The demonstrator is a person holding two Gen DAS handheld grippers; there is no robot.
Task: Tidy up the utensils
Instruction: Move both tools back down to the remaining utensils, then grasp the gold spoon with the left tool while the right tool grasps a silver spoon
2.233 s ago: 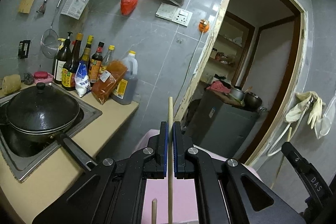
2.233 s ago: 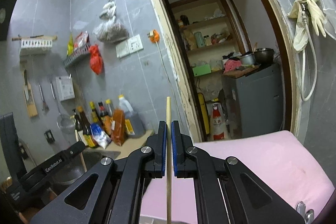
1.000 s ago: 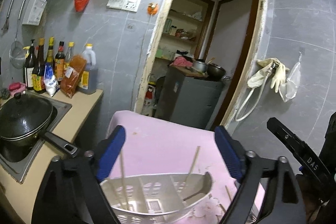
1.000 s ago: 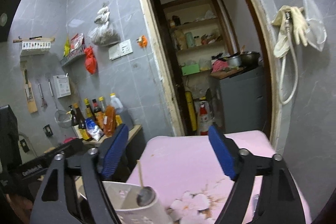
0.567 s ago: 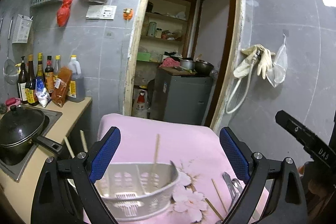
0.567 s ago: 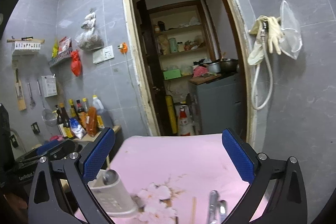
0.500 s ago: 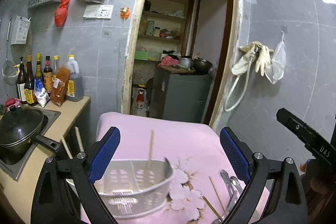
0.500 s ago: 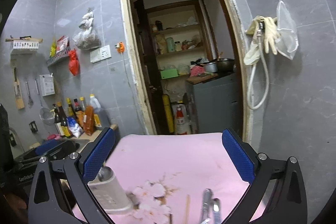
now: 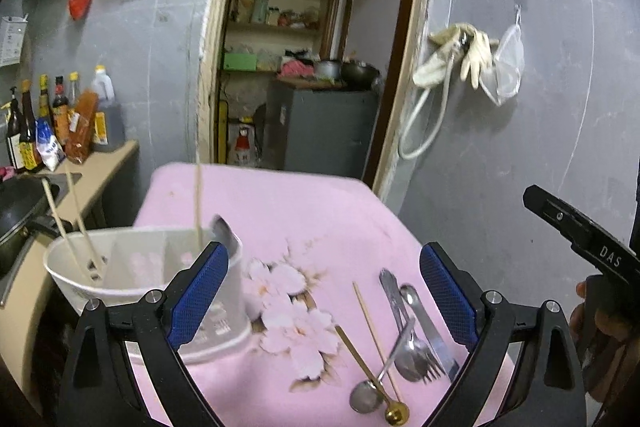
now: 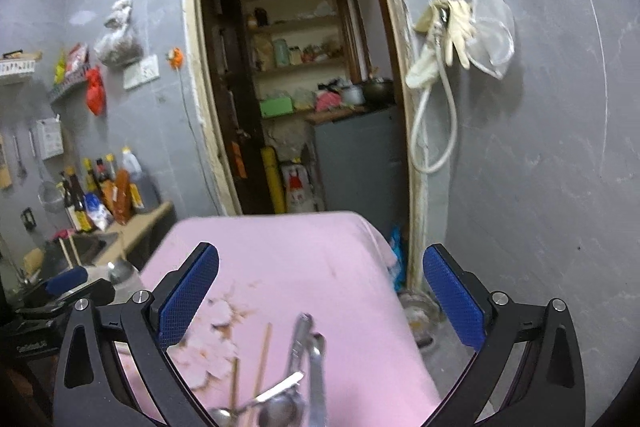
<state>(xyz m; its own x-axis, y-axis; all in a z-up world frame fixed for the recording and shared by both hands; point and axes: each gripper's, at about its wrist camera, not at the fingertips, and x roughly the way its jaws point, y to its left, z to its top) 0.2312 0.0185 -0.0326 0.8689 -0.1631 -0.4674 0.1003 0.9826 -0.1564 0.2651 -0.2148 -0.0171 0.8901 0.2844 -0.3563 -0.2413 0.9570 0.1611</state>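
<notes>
Three chopsticks (image 9: 72,227) already stand in our white utensil holder (image 9: 148,279), while spoons (image 9: 408,339), fork and one chopstick (image 9: 370,319) remain on the pink tablecloth (image 9: 304,211); left gripper (image 9: 320,291) and right gripper (image 10: 320,295) gape wide, empty.

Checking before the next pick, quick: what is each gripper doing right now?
Left gripper: open, holding nothing.
Right gripper: open wide, holding nothing; its jaws have just been opening.
</notes>
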